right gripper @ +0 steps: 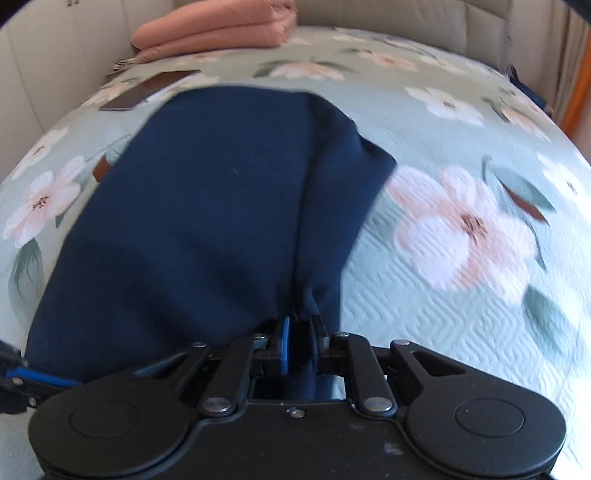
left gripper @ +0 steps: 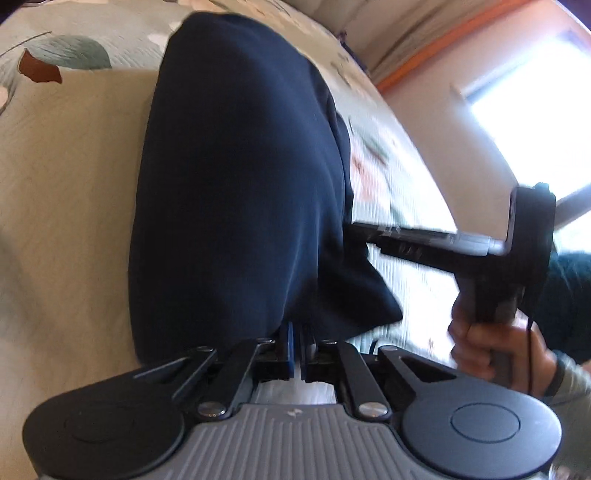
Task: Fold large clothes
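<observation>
A navy garment lies lengthwise on the floral bedspread, folded into a long band. At the bottom of the left wrist view my left gripper is shut on its near edge, with cloth draped over the fingertips. In the right wrist view the same navy garment runs away from me, and my right gripper is shut on a bunched fold at its near right corner. A hand holds the right tool, whose fingers reach to the garment's right side. The left gripper's fingers show at the lower left edge.
A folded pink blanket lies at the far end of the bed, by the padded headboard. A dark flat phone-like item and a brown one rest beyond the garment. A bright window is to the right.
</observation>
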`<state>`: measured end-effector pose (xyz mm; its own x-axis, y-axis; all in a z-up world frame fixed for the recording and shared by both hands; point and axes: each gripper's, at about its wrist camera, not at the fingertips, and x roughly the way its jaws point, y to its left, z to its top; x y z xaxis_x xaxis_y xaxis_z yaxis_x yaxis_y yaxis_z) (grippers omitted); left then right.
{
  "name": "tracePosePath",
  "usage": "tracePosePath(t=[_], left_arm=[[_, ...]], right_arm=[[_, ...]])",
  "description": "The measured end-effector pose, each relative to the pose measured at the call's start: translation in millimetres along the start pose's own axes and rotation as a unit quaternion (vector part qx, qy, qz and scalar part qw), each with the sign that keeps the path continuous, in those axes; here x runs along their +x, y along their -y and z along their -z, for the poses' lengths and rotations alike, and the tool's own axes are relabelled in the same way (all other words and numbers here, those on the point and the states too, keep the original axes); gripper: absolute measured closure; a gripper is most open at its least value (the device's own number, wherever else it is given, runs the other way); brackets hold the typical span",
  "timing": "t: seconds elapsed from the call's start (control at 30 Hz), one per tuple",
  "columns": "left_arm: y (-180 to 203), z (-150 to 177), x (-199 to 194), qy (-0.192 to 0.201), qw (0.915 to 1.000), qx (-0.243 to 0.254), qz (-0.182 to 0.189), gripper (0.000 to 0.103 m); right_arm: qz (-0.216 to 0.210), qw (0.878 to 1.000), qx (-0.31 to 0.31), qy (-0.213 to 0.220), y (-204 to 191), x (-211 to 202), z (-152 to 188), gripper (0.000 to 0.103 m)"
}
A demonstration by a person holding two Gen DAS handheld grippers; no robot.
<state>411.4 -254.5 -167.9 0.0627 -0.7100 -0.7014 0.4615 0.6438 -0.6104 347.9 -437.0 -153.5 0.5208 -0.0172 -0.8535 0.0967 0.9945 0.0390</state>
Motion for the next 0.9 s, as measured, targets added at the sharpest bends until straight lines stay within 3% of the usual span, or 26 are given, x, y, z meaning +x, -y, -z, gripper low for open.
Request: tracePosePath(t=[0.07, 0.13, 0.2, 0.23, 0.27, 0.33, 0.37, 0.4, 0.47, 0.6, 0.67, 0.7, 0.73, 0.83, 0.9], left_arm=[[3.4, 3.0, -10.0, 0.004, 1.0000, 0.007, 0.000, 0.096], [7.8, 0.7, -30.5, 0.031, 0.9994, 0.015, 0.008, 0.096], [9.5, -7.4, -56.0, 0.073, 0.9970, 0.024, -0.002, 0.092], [8.6, -14.4, -65.1, 0.091, 0.9955, 0.027, -0.008, 0.090], [7.8, -22.9, -72.3, 0.105, 0.9940, 0.029, -0.015, 0.084], [1.0, -44.3, -73.8, 0.126, 0.9910, 0.028, -0.036, 0.058], [1.4, -53.3, -70.1, 0.129, 0.9905, 0.022, -0.043, 0.035], [-2.4, -64.9, -65.7, 0.134, 0.9899, 0.014, -0.044, 0.025], [-15.3, -78.2, -57.3, 0.136, 0.9902, -0.005, -0.030, 0.023], [-32.1, -113.2, -28.4, 0.077, 0.9945, -0.060, -0.038, 0.021], [-35.3, -114.7, -19.8, 0.080, 0.9937, -0.047, -0.063, 0.015], [-38.7, -113.0, -14.4, 0.077, 0.9941, -0.045, -0.063, 0.006], [-46.6, -112.7, -6.5, 0.070, 0.9940, -0.058, -0.061, 0.002], [-82.2, -106.6, 5.1, 0.054, 0.9883, -0.142, 0.014, 0.000], [-95.0, -103.4, 10.6, 0.058, 0.9856, -0.153, 0.040, 0.000]], right_arm=[[-0.008, 1.000, 0.009, -0.011, 8.9, -6.3, -0.1, 0.087], [-0.018, 0.999, 0.030, -0.014, 19.0, -17.1, 1.4, 0.071], [-0.031, 0.998, 0.056, -0.010, 33.0, -24.9, -3.9, 0.038], [-0.043, 0.996, 0.074, -0.005, 40.3, -29.8, -6.0, 0.032], [-0.054, 0.994, 0.093, 0.003, 47.6, -31.1, -11.2, 0.029], [-0.082, 0.987, 0.132, 0.026, 61.2, -33.5, -20.9, 0.029], [-0.094, 0.984, 0.147, 0.034, 65.5, -31.4, -26.5, 0.028], [-0.107, 0.980, 0.161, 0.038, 66.9, -30.9, -29.4, 0.028], [-0.140, 0.973, 0.178, 0.039, 68.8, -19.8, -39.2, 0.026], [-0.157, 0.973, 0.170, -0.002, 62.6, 16.5, -42.4, 0.024], [-0.161, 0.971, 0.178, -0.010, 67.0, 33.1, -35.0, 0.013], [-0.172, 0.966, 0.193, -0.010, 72.6, 41.1, -29.8, 0.003], [-0.181, 0.961, 0.206, -0.013, 79.4, 48.1, -25.0, 0.000], [-0.222, 0.952, 0.209, 0.004, 93.2, 56.3, -15.2, 0.000], [-0.240, 0.950, 0.201, 0.012, 99.0, 56.0, -11.2, 0.000]])
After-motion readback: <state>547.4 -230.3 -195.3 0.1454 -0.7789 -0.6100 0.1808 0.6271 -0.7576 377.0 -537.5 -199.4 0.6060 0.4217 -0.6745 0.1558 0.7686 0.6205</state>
